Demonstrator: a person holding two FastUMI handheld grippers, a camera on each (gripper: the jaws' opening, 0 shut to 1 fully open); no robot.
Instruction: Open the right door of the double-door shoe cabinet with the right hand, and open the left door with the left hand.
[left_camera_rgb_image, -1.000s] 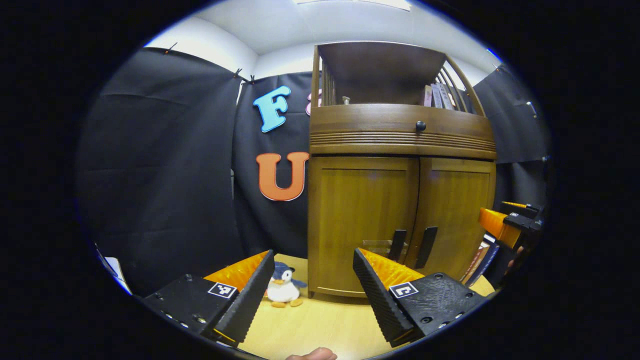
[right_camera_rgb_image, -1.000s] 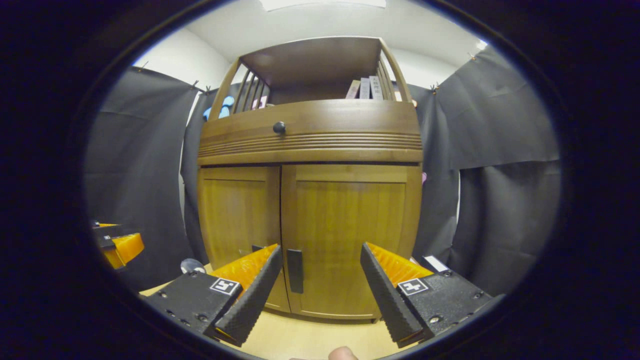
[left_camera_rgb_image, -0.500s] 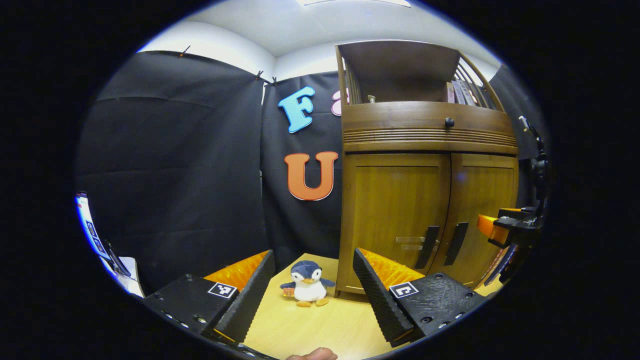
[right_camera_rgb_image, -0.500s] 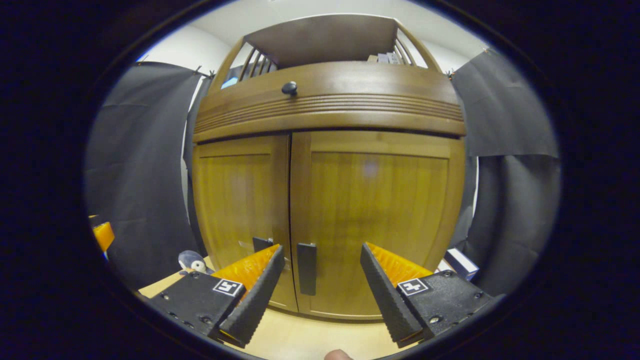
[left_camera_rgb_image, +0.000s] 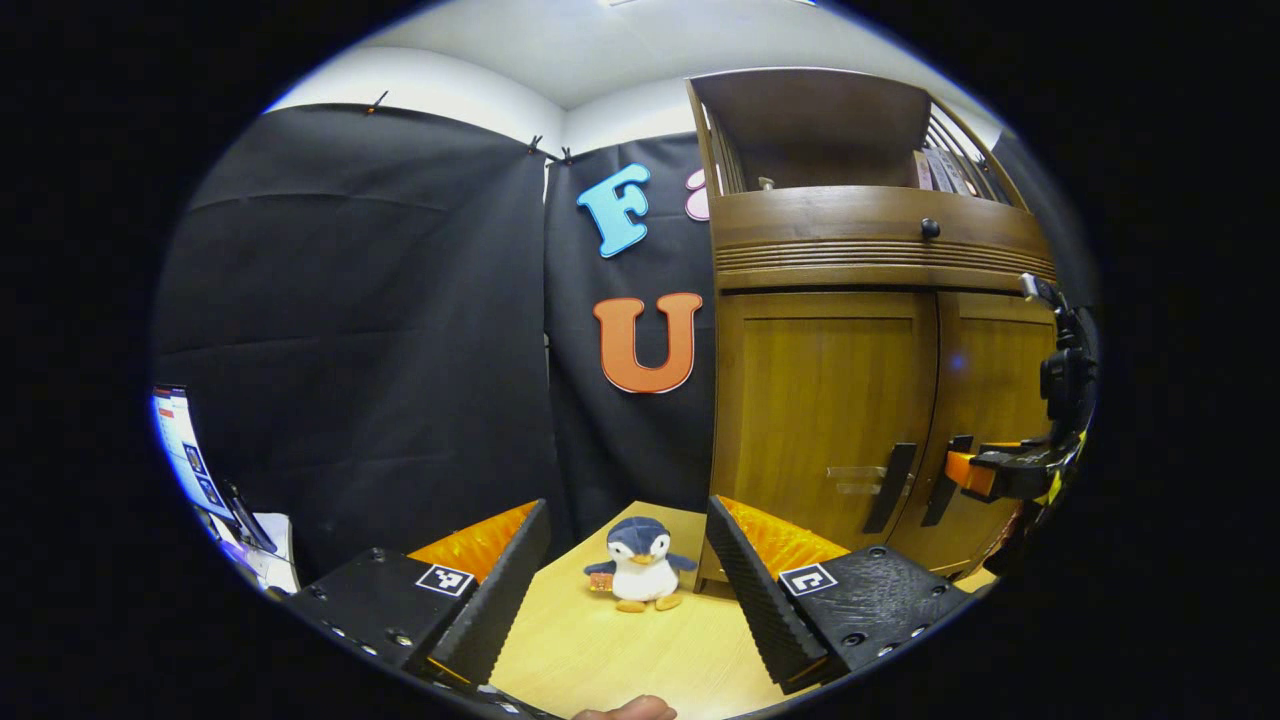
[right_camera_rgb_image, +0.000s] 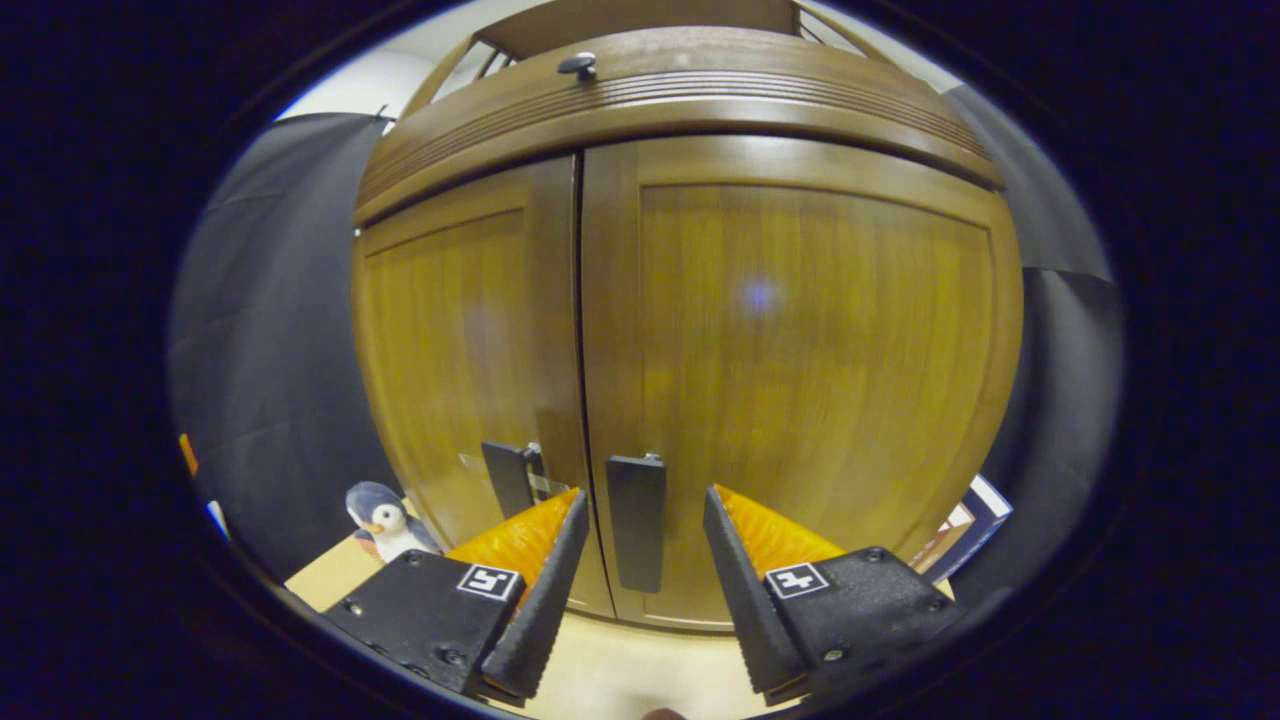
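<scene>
The step in hand was the reach for the right door: the right gripper (right_camera_rgb_image: 635, 560) stood close before the brown wooden double-door shoe cabinet (right_camera_rgb_image: 690, 330), fingers spread either side of the flat dark right door handle (right_camera_rgb_image: 637, 520), not yet pressing it. Next, I judged, came closing on it and pulling outward. The left gripper (left_camera_rgb_image: 625, 565), fingers apart and empty, waited over the pale wooden surface (left_camera_rgb_image: 600, 650) near a small plush penguin (left_camera_rgb_image: 640, 565), well short of the left door handle (left_camera_rgb_image: 888, 488).

Wooden shoe cabinet (right_camera_rgb_image: 800, 330) stands upright, both doors shut, dark handles side by side.
</scene>
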